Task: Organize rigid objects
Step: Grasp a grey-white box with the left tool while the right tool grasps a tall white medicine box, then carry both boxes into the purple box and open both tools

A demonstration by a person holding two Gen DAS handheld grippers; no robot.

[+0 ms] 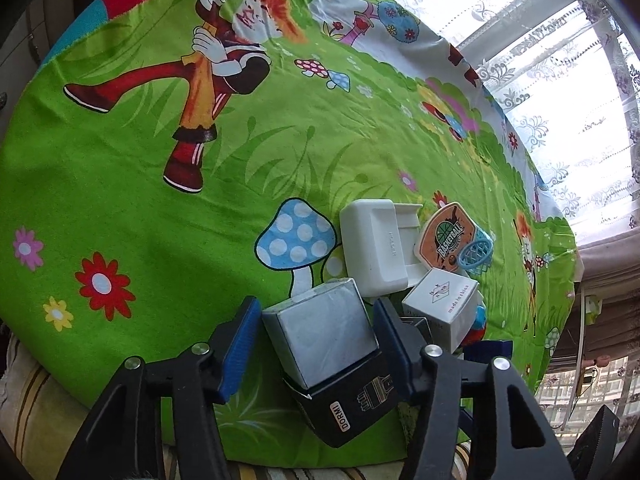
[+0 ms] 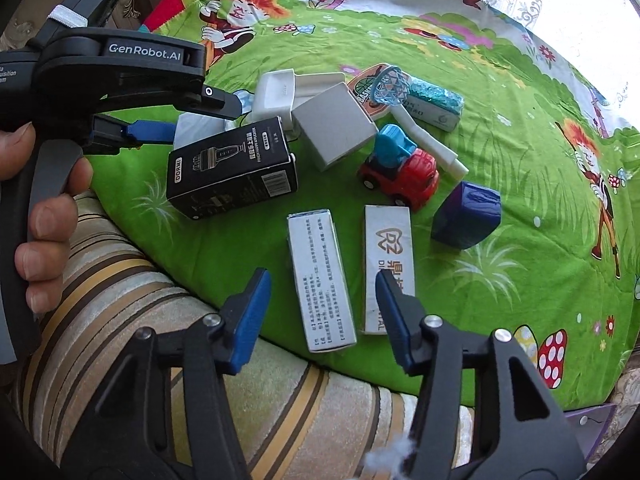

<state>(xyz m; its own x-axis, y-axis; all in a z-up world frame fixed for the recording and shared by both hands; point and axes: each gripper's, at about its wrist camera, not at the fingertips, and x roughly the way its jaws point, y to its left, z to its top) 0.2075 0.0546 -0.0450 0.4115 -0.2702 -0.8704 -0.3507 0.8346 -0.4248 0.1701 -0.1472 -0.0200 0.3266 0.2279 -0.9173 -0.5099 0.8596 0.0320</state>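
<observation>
My left gripper (image 1: 316, 340) is open, its blue pads on either side of a silver-topped box (image 1: 324, 336) that rests on the black DORMI box (image 1: 352, 404). A small gap shows at the left pad. In the right wrist view the left gripper (image 2: 160, 130) reaches in beside the black DORMI box (image 2: 232, 168). My right gripper (image 2: 322, 312) is open above two white boxes lying side by side, one with small text (image 2: 320, 280) and one with a logo (image 2: 386, 252). A red and blue toy truck (image 2: 400, 168) and a dark blue block (image 2: 466, 216) lie beyond.
A white tray-like box (image 1: 376, 248), a basketball hoop toy (image 1: 452, 240) and a white cube box (image 1: 440, 304) crowd the left gripper's right side. A grey cube (image 2: 336, 132) and a teal-topped box (image 2: 434, 106) lie further back. The green cartoon cloth (image 1: 160, 200) covers a striped cushion (image 2: 120, 300).
</observation>
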